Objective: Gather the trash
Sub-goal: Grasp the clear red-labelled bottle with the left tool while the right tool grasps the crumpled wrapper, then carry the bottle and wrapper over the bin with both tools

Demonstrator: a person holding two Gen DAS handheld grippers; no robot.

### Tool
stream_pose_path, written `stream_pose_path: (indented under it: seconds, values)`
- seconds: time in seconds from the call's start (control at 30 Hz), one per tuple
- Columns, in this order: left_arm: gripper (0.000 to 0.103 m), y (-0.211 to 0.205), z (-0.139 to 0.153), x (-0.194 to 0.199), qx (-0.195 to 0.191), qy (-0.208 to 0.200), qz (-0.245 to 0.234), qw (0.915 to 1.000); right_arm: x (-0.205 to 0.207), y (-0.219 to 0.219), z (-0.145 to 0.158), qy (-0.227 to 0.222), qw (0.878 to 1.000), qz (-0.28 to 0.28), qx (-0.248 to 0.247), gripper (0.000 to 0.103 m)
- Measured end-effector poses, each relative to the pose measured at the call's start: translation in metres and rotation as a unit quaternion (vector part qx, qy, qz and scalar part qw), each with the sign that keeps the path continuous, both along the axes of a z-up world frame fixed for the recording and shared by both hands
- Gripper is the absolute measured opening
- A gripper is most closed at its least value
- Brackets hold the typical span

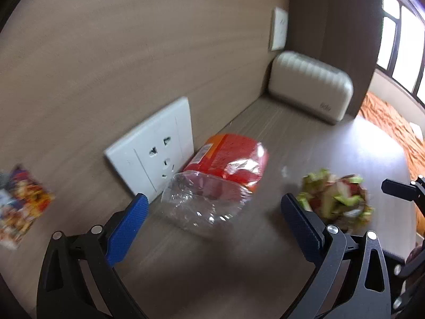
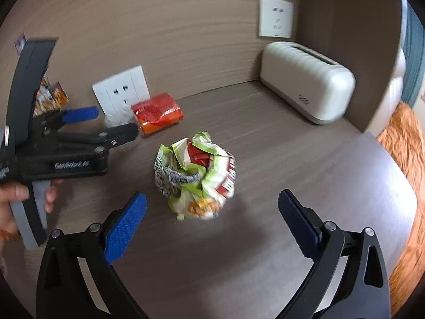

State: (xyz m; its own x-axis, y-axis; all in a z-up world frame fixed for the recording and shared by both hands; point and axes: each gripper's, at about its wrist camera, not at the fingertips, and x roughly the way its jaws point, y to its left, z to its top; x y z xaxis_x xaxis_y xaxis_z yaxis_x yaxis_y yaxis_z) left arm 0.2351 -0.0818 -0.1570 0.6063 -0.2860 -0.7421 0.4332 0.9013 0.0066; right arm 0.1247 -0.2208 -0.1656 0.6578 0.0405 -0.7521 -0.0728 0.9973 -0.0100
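Observation:
A crushed clear plastic bottle with a red-orange label (image 1: 212, 183) lies on the brown table by the wall outlet; it shows in the right wrist view (image 2: 156, 114) too. A crumpled green, white and red wrapper ball (image 2: 195, 178) sits mid-table, also in the left wrist view (image 1: 337, 202). My left gripper (image 1: 213, 212) is open, its blue pads either side of the bottle, just short of it; it also shows from the side (image 2: 106, 123). My right gripper (image 2: 212, 207) is open, pads flanking the wrapper ball, a little short of it.
A white wall outlet (image 1: 156, 148) sits low behind the bottle, a second outlet (image 2: 276, 17) higher up. A cream toaster (image 2: 308, 93) stands in the back corner. A colourful snack packet (image 1: 18, 207) lies at the left. An orange bedspread (image 2: 406, 159) lies beyond the table's right edge.

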Motion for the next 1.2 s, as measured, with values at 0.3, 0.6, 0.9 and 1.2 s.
stream_pose_path:
  seconds: [0.3, 0.6, 0.9, 1.2]
  values:
    - [0.098, -0.013, -0.026, 0.034, -0.01, 0.065, -0.039, 0.9971, 0.034, 0.006, -0.018, 0.013, 1.0, 0.011, 0.001, 0.099]
    - [0.081, -0.025, -0.027, 0.037, -0.005, 0.072, -0.049, 0.9962, 0.038, 0.008, -0.028, 0.022, 0.999, 0.022, 0.013, 0.057]
    - [0.073, -0.026, -0.005, 0.002, -0.005, 0.049, -0.033, 0.9982, -0.001, -0.007, -0.002, -0.004, 1.0, 0.013, 0.019, 0.057]
    - [0.072, -0.039, 0.016, -0.051, -0.003, 0.032, -0.045, 0.9985, -0.052, -0.032, 0.017, -0.016, 0.999, -0.018, 0.026, 0.056]
